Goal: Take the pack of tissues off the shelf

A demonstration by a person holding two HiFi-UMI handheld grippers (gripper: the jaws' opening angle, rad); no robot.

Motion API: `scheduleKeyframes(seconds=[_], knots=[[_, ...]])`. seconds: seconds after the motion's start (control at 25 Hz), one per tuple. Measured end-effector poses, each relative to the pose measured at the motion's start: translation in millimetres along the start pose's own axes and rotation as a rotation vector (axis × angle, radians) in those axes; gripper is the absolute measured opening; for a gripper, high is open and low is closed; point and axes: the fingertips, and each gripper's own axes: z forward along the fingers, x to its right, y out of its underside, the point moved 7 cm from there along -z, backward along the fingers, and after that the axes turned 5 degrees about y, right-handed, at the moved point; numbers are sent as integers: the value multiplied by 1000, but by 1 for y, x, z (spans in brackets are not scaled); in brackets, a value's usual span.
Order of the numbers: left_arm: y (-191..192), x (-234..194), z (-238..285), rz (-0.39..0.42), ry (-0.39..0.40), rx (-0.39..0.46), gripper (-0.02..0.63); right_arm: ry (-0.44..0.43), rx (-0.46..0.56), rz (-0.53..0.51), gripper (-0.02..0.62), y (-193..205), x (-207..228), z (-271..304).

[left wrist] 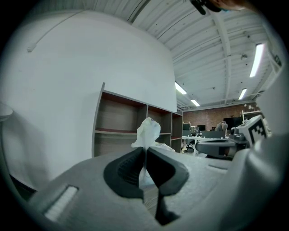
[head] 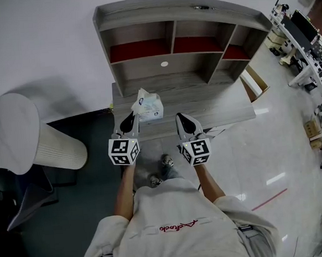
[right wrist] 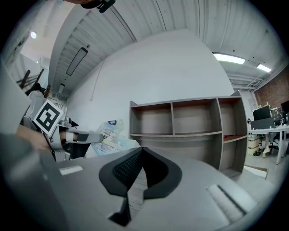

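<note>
Left gripper (left wrist: 146, 151): jaws are pressing together and pinching the near edge of the pack of tissues (left wrist: 147, 131); a white tuft is standing up just beyond the tips.

Same gripper in the head view (head: 131, 118): tips are touching the pack's (head: 150, 108) left near corner; marker cube (head: 123, 151) is sitting behind them.

Right gripper (right wrist: 141, 151): jaws are closing on nothing, pads together; in the head view it (head: 182, 118) is hanging just right of the pack, apart from it.

Pack, from the right gripper view (right wrist: 109, 134): it is tilting at the left tips.

Pack's place: it is lying over the grey desk top (head: 220, 106), in front of the shelf (head: 167, 69) and outside its compartments; whether it is resting on the desk or is lifted cannot be told.
</note>
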Motion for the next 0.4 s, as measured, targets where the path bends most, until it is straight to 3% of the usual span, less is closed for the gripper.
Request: scheduleKeyframes(seconds=[0.4], knots=[[5, -7, 1, -6, -8, -3, 8, 1, 7, -2, 6, 2, -1, 9]])
